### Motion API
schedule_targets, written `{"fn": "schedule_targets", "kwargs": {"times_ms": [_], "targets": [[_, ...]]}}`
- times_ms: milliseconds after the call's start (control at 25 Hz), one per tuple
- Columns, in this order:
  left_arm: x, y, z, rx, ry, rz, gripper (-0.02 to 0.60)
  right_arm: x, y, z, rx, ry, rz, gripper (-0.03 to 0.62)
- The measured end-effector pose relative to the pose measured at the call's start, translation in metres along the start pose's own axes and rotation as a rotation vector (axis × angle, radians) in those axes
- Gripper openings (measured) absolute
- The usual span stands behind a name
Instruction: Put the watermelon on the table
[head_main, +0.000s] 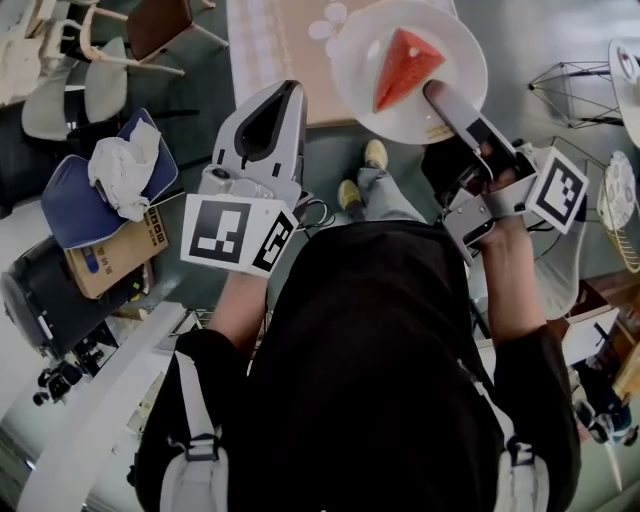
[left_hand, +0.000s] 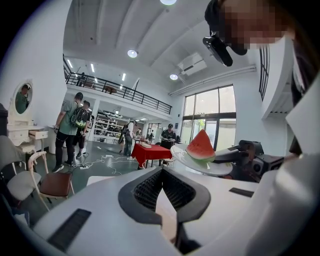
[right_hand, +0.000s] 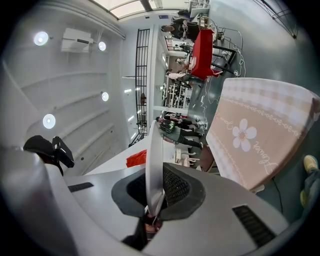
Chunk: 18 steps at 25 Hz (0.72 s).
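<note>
One wedge of watermelon (head_main: 405, 68) lies red side up on a white plate (head_main: 355, 60). The plate is held in the air and, seen from the head view, overlaps the corner of the surface (head_main: 275, 45) with its beige flower-print cloth. The right gripper (head_main: 440, 100) has its jaws pinching the plate's near rim; in its own view the rim runs edge-on between the ribbed pads. The left gripper (head_main: 288, 92) hangs just beside the plate, on its left, jaws pressed together at the tips with nothing between them. The person's yellow shoes (head_main: 375, 153) stand on the grey floor (head_main: 520, 40) below.
</note>
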<state>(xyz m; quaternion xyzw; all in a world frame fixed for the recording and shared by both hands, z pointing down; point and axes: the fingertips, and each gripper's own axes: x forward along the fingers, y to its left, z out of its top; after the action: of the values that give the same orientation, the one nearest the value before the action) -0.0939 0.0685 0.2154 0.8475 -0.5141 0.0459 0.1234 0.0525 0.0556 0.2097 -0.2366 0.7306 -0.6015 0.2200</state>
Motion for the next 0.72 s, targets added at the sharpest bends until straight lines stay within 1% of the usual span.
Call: {"fn": "schedule_targets", "kwargs": {"times_ms": [200,480,720], "targets": [[0.016,0.003,0.008,0.003,0.000,0.008,0.009,0.003,-0.002,0.019,0.004,0.000,-0.002,0.020],[0.054,0.003,0.018,0.011,0.001,0.025,0.009,0.012,-0.010,0.059,0.012,0.003,0.017,0.020],[0.072,0.007,0.022,0.015,0.004,0.041,0.009,0.021,-0.017,0.078,0.020,0.008,0.021,0.020]]}}
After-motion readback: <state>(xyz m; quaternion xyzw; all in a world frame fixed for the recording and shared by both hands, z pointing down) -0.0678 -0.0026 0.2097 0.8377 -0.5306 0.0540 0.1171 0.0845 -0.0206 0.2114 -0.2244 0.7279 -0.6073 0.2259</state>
